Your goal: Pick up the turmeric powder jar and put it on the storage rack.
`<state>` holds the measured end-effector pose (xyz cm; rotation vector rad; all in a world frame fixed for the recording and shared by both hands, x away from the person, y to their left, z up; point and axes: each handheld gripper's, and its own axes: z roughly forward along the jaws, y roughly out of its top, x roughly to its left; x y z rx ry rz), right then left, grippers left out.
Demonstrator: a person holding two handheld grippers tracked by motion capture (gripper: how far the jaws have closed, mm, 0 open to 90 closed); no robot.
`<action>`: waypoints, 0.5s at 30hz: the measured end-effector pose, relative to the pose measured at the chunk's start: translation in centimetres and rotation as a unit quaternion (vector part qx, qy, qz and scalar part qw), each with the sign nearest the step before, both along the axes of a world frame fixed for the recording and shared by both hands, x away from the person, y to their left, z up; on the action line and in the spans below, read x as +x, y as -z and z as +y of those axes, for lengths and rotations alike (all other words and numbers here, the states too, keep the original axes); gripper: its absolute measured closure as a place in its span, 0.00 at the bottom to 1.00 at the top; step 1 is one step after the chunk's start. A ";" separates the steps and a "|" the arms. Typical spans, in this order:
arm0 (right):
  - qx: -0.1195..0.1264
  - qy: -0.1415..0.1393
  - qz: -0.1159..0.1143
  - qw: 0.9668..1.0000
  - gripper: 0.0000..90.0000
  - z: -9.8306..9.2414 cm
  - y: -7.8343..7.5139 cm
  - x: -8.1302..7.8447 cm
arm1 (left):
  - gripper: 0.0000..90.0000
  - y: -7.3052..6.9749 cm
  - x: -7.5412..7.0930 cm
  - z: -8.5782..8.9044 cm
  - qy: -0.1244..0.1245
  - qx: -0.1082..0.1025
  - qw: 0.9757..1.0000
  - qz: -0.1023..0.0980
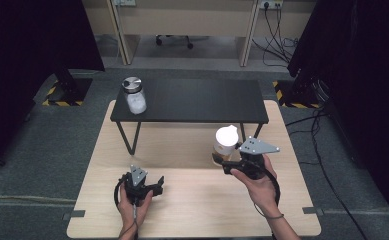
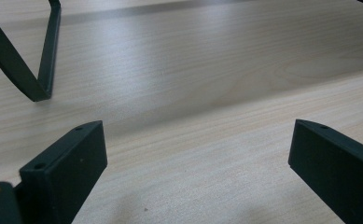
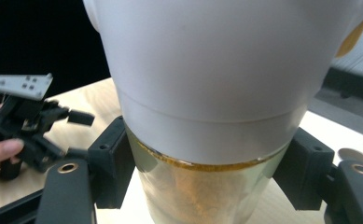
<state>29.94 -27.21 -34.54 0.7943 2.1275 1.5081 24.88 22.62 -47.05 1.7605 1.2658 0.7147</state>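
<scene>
Left gripper [image 1: 158, 183] rests low on the counter [image 1: 192, 210] at about 7 o'clock, fingers [image 2: 67, 163] spread wide with nothing but bare wood between them.

Right gripper [image 1: 225, 165] at about 4 o'clock – fingers [image 3: 111, 163] pinching the white-lidded jar [image 1: 226, 142] just under its lid, amber contents visible through the glass. Jar appears lifted clear of the counter, in front of the low black shelf [image 1: 192, 100]. Judged step: carry phase, jar in transit. Next move likely calls for raising it above the shelf edge and setting it down upright, grip kept firm, lid kept level.

A second jar [image 1: 134, 95], metal lid, pale contents, stands on the shelf's left end at about 11 o'clock.

Surface: light wood counter, black metal shelf legs. Room – grey carpet, dark curtains either side, cables at right, desk legs beyond.
</scene>
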 end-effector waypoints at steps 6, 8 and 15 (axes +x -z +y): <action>-0.001 0.009 -0.003 1.000 0.34 0.3 -1.3 0.6 | 0.04 0.1 0.0 0.1 -0.001 -0.005 1.000 -0.001; -0.001 0.014 -0.005 1.000 0.34 0.5 -1.6 0.6 | 0.03 0.0 -0.1 0.2 0.000 -0.004 1.000 -0.001; -0.003 0.021 -0.011 1.000 0.34 1.1 -2.7 0.8 | 0.03 0.1 -0.1 0.1 0.002 -0.003 1.000 -0.001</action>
